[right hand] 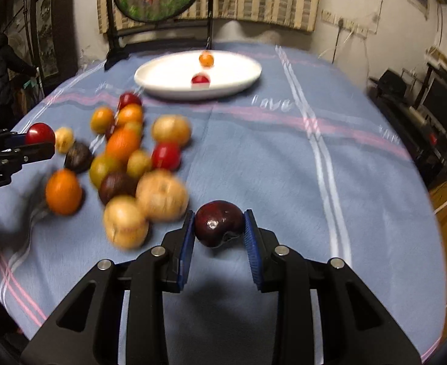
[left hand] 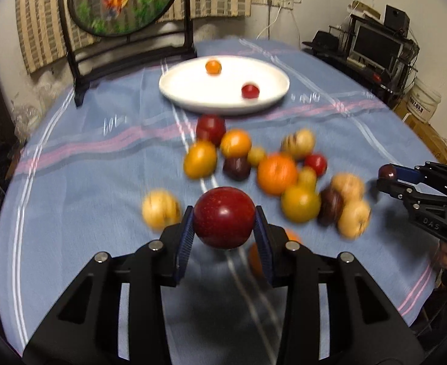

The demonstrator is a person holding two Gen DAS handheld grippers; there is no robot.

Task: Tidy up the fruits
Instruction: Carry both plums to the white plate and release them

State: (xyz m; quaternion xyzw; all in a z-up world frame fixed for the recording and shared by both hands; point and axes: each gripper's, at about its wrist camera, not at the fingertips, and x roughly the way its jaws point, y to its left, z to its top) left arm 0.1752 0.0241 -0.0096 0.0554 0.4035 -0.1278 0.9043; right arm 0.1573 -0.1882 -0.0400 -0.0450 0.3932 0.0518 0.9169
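My left gripper (left hand: 224, 223) is shut on a red apple (left hand: 223, 216) and holds it above the blue tablecloth, in front of the fruit pile (left hand: 272, 173). It also shows at the left edge of the right wrist view (right hand: 38, 140). My right gripper (right hand: 218, 228) is shut on a dark purple plum (right hand: 218, 223), right of the pile (right hand: 126, 164); it shows at the right of the left wrist view (left hand: 389, 176). A white oval plate (left hand: 193, 91) at the far side holds a small orange fruit (left hand: 213, 67) and a small red fruit (left hand: 250, 91).
A framed round goldfish picture on a black stand (left hand: 123, 0) stands behind the plate. The round table's blue striped cloth (right hand: 284, 167) has open room on the right. Shelves and electronics (left hand: 375, 45) stand beyond the table's right edge.
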